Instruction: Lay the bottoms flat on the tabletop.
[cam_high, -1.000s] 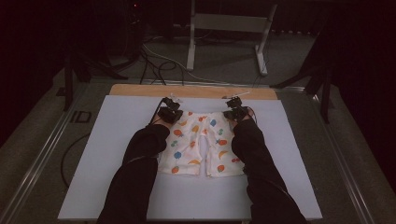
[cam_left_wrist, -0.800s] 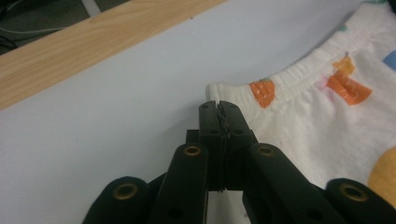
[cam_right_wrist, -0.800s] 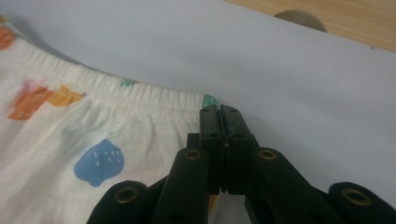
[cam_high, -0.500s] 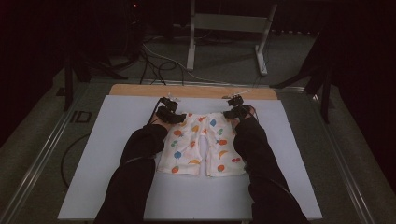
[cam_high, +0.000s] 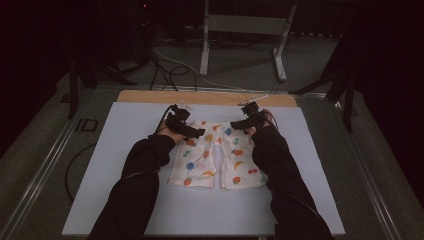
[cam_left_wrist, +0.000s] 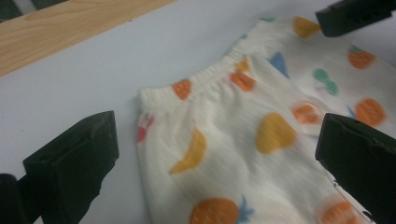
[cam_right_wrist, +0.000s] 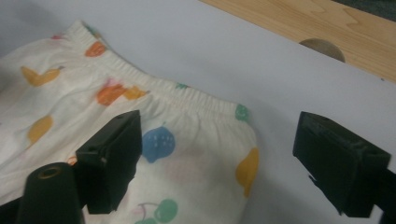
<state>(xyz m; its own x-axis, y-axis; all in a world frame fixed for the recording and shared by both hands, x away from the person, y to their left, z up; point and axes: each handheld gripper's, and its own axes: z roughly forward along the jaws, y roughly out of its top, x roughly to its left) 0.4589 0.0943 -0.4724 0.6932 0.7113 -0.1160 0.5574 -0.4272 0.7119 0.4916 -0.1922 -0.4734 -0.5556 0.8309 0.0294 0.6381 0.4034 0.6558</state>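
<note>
Two grippers are seen at the waistband end of a pair of small patterned shorts, which is laid flat just above the middle of the high view on the pale sheet covering the worktop. The garment is spread with its waistband toward the top of the frame and its two legs toward the bottom, between the person's dark sleeves. The left gripper is held at the waistband's left corner and the right gripper at its right corner. In the left gripper view, the left gripper is shown with its jaws set wide apart, one over bare sheet and the other over the printed cloth, so that the waistband corner lies between them ungrasped. In the right gripper view, the right gripper is likewise spread wide, the other waistband corner lying between its jaws with nothing pinched. The shorts appear smooth and unfolded, with the elastic edge lightly gathered. It is judged that the work is at an early stage: the garment has been laid out and both corners have been approached, but no hold has been taken and no fold is yet made. Closing on the corners and whatever folding or lifting is intended are left to be done.
</note>
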